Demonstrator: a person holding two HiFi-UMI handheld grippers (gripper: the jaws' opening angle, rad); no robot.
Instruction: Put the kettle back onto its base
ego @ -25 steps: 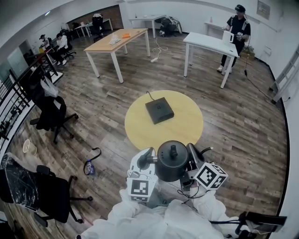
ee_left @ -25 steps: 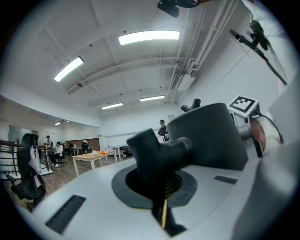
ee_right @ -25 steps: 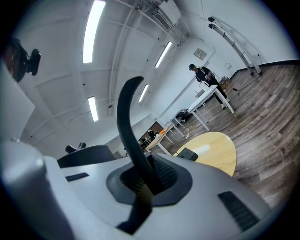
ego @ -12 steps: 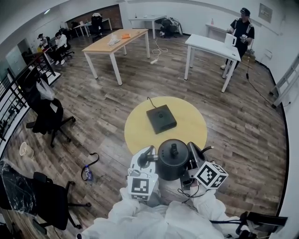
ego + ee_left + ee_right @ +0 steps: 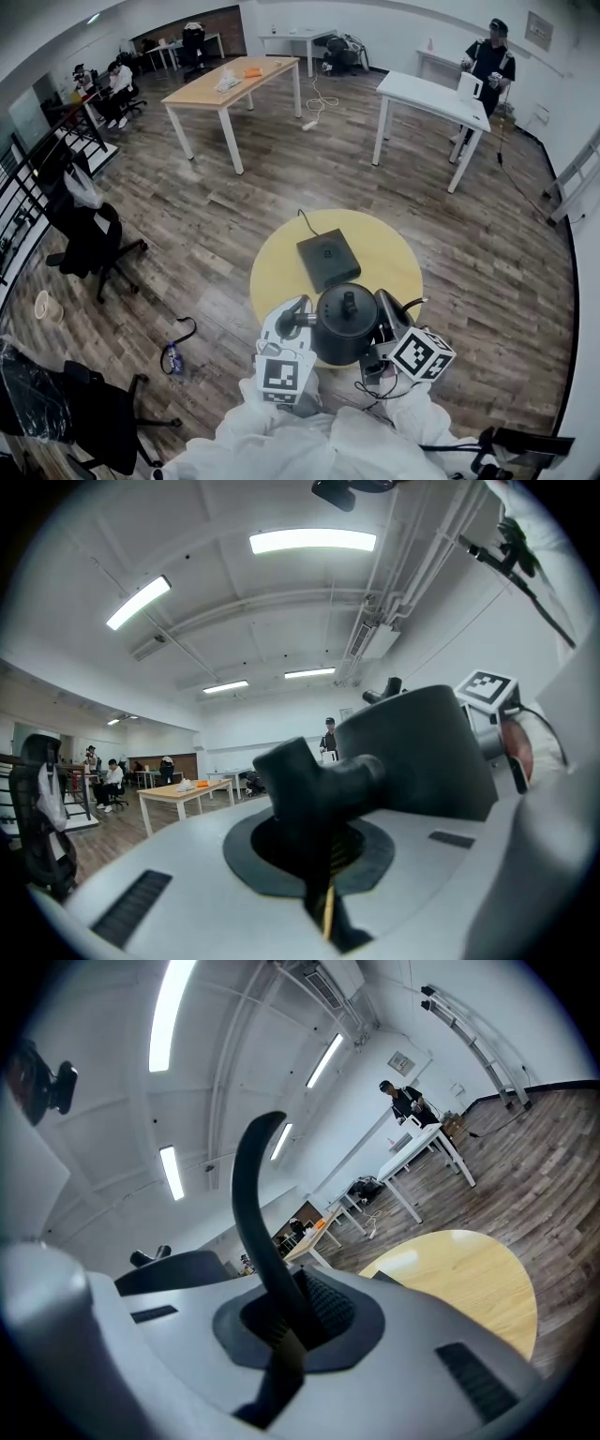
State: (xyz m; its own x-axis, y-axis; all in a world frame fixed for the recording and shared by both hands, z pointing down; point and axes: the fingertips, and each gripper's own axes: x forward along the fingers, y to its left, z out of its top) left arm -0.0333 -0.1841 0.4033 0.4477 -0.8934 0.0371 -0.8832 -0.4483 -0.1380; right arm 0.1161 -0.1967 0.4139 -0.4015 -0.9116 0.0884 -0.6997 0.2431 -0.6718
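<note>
Left gripper clamped on the spout, right gripper on the handle, the kettle hangs at lower centre, short of the base just above; uneven hands could seat it crooked.

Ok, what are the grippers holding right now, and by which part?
The black kettle: the left gripper is shut on its spout, the right gripper on its curved handle.
</note>
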